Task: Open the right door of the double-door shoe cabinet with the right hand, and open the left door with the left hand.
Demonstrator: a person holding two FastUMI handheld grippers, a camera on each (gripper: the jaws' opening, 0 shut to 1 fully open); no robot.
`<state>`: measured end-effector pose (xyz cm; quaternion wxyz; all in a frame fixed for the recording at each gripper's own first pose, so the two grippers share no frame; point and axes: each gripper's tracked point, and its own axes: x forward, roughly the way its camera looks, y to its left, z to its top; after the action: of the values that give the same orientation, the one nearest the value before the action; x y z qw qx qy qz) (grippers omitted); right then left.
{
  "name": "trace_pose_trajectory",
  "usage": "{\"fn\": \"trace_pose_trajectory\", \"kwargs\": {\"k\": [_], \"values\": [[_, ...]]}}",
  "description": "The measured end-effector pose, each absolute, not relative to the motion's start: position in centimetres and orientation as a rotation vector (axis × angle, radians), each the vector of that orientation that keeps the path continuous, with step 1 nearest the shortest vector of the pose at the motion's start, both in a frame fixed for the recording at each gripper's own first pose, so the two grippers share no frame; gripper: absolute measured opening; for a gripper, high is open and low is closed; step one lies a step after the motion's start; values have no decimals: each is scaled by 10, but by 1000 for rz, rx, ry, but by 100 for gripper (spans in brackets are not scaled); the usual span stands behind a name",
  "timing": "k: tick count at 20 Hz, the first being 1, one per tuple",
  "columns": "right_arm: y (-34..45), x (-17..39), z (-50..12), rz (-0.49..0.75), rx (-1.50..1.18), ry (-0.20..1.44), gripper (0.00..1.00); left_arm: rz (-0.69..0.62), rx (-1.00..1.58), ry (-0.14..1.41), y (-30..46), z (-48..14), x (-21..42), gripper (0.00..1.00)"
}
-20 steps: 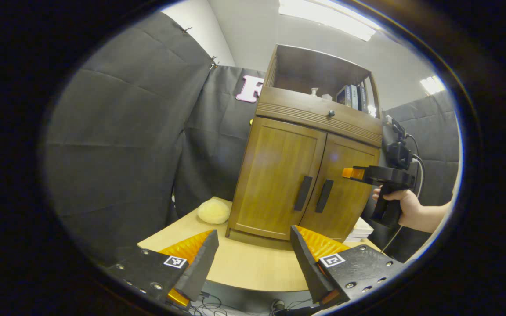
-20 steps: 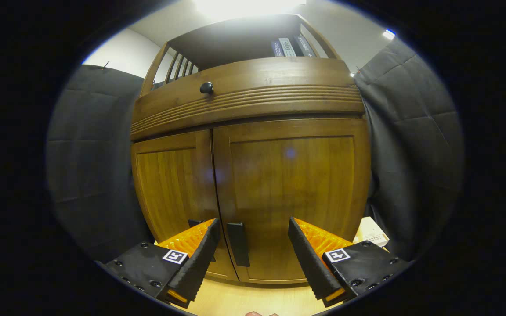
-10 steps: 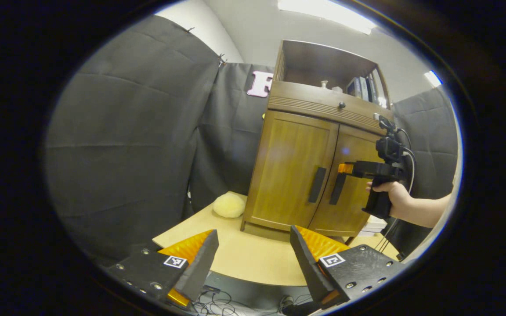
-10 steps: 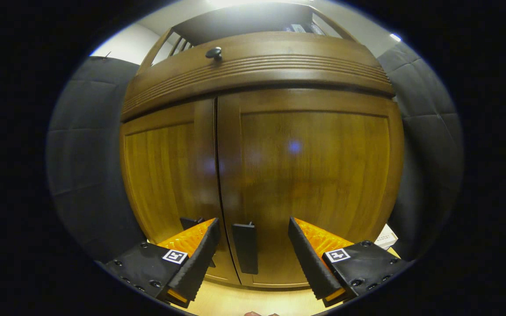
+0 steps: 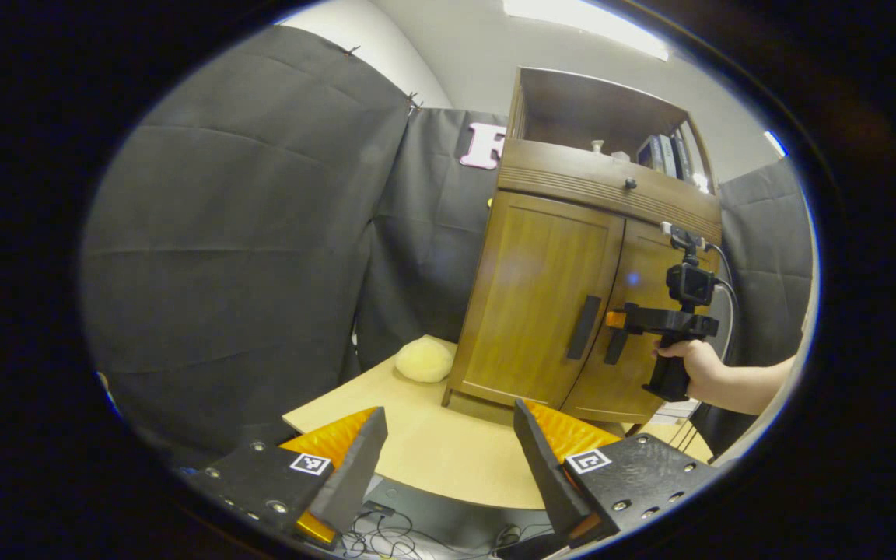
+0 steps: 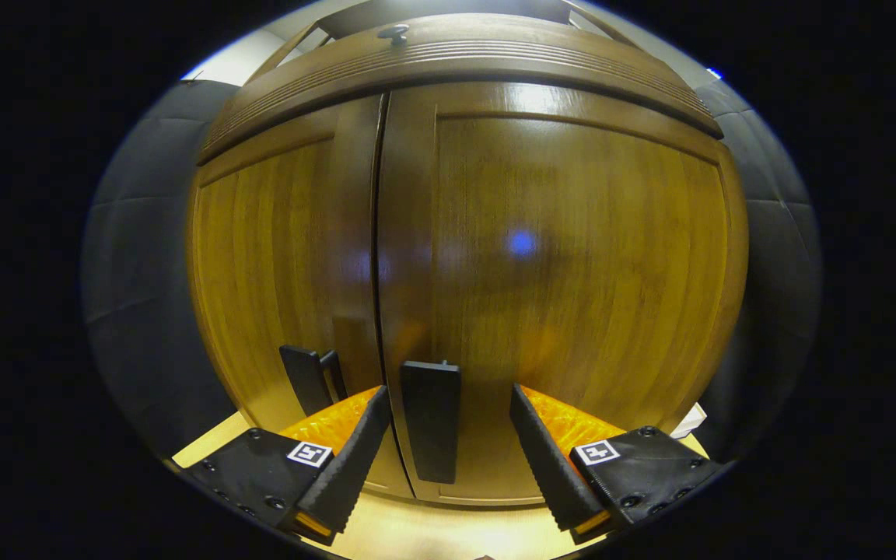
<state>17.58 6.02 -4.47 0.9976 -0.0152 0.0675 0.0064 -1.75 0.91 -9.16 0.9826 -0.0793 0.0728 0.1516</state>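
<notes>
So the shoe cabinet [image 5: 572, 295] is a brown wooden unit standing upright on the bench, with an open shelf on top and a ribbed band with a small dark knob [image 5: 630, 183] under it. Both doors are still shut, meeting at a thin center seam. The left door [image 5: 541, 299] and right door [image 6: 572, 288] each carry a dark vertical bar handle right by that seam: the left handle [image 6: 304, 377] sits around 9 o'clock of the right handle [image 6: 431, 420].
</notes>
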Motion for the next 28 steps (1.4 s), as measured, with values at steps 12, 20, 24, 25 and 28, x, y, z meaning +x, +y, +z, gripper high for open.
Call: {"fn": "trace_pose_trajectory", "kwargs": {"k": [12,20,24,25,28], "values": [[70,177,-46,79,-6,139,19,304,-146,128,1,-87,-10,94],[71,171,-48,117,-30,153,7,308,-121,108,-5,-75,-24,94],[71,156,-50,139,-38,157,7,306,-114,92,-5,-72,-30,94],[71,150,-51,144,-39,158,7,304,-113,90,-5,-70,-30,94],[71,133,-52,165,-50,156,7,286,-98,83,-7,-67,-29,94]]}}
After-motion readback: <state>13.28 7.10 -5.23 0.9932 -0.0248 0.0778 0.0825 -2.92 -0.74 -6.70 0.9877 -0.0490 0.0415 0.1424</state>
